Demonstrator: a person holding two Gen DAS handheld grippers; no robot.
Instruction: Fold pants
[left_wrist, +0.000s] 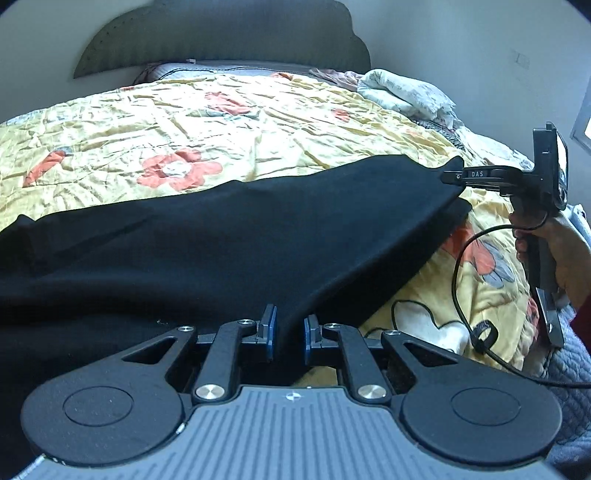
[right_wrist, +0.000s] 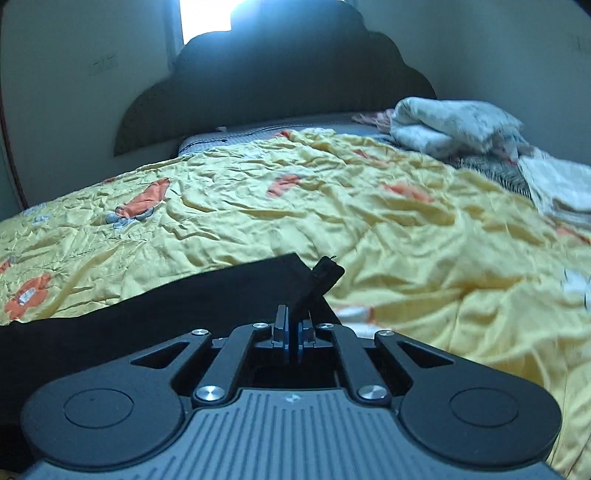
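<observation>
Between both hand-held grippers, black pants.

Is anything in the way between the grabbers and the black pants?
No. The left gripper and the right gripper already pinch the black pants, nothing between. Only the yellow bedspread lies beyond, bare where a fold could land.

You see the pants as matt black cloth, and the quilt as crinkled yellow fabric with a slight sheen. Your grippers are matt black plastic with shiny metal screws.
</observation>
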